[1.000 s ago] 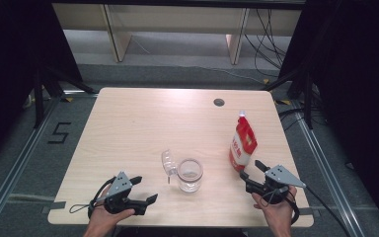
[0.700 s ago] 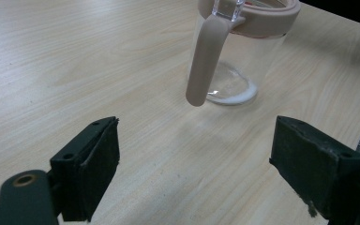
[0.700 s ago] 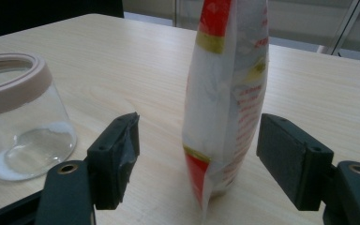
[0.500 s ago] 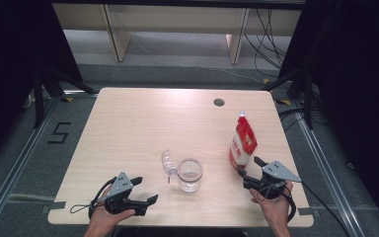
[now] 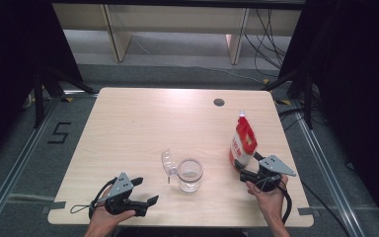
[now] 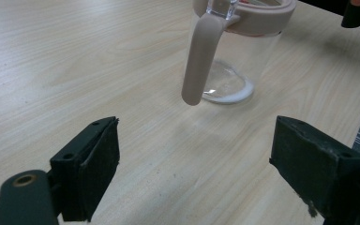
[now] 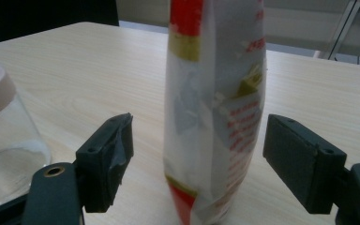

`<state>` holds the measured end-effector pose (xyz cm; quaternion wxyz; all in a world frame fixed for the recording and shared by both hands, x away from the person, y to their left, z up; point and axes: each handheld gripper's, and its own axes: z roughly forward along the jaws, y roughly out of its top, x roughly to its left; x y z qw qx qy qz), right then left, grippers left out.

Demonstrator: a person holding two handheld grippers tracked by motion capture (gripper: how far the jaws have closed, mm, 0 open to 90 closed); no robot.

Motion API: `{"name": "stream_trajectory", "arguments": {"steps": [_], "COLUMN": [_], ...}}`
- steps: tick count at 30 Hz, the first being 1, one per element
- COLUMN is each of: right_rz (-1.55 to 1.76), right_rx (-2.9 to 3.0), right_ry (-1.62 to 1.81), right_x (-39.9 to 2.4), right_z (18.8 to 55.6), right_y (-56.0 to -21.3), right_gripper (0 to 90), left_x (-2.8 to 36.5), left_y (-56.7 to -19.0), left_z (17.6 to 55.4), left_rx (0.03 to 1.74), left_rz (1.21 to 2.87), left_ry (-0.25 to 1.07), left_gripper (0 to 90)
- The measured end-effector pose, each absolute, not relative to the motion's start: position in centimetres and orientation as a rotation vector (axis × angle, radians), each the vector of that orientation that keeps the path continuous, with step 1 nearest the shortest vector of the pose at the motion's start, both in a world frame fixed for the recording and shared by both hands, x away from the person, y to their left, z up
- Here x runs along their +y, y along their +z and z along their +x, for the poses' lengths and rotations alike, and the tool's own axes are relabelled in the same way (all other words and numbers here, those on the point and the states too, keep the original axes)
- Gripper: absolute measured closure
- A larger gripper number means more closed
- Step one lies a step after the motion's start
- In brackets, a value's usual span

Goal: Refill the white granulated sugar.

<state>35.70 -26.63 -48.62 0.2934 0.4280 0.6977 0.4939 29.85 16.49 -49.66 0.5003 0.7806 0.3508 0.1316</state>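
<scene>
We see a light wood-grain bench (image 5: 143, 128) on a grey floor (image 5: 24, 158) with dark curtains at both sides; a red-and-white pouch (image 5: 242, 140) stands upright near its right edge, and a clear glass jar (image 5: 189, 174) with a pink rim and flipped-up lid stands at front centre, a thin white residue on its bottom. We find the right gripper (image 7: 194, 159) closer to the pouch than a second ago, its fingers just opened wider and standing apart on either side of the pouch without touching; the left gripper (image 6: 194, 168), fingers apart, faces the jar.
</scene>
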Motion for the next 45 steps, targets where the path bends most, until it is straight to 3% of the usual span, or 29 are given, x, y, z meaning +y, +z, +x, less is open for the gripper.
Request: {"name": "stream_trajectory", "arguments": {"steps": [45], "right_rz": [1.121], "right_rx": [1.842], "right_ry": [1.328], "right_x": [-26.1], "right_z": [39.0], "right_y": [-50.1], "right_gripper": [30.7], "left_x": [16.7], "left_y": [-49.7], "left_z": [29.8], "left_rx": [0.816], "left_rz": [1.903], "left_ry": [0.325], "left_gripper": [15.3]}}
